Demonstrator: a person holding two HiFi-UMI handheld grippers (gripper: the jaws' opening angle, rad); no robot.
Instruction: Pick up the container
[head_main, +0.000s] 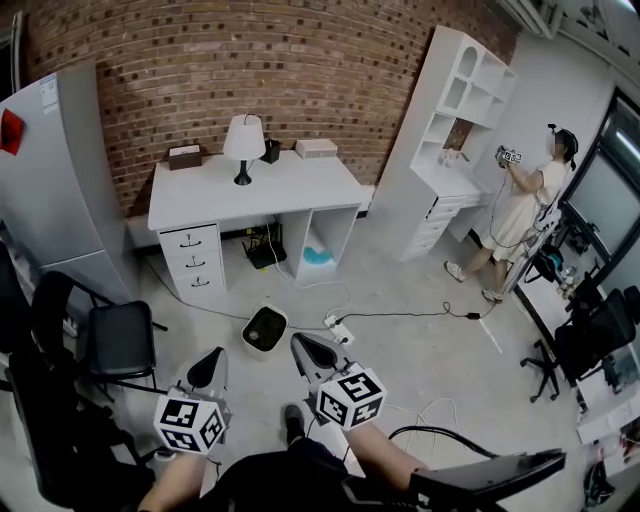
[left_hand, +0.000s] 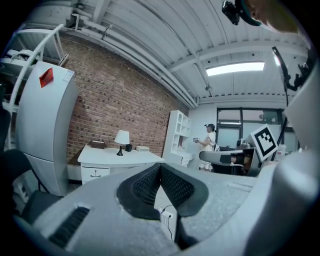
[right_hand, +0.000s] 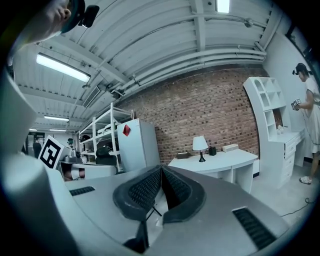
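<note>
Left gripper (head_main: 208, 368): jaws pressed together, holding nothing | right gripper (head_main: 313, 352): same | risk: unopened jaws could shove the container (head_main: 265, 328) aside or snag the power strip (head_main: 337, 329) nearby.

Rough red brick wall (head_main: 250, 60) behind a smooth, matt white surface (head_main: 300, 185); the floor (head_main: 420, 340) is smooth, faintly glossy. The left tongs (left_hand: 161, 169) carry black, ribbed matt pads (left_hand: 177, 187).

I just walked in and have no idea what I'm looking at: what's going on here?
A person holds a two-jaw gripper in each hand. The left gripper and the right gripper are both shut and empty. The white container stands on the floor before the desk, untouched, apart from both. A second person stands at the shelf unit on the right.
</note>
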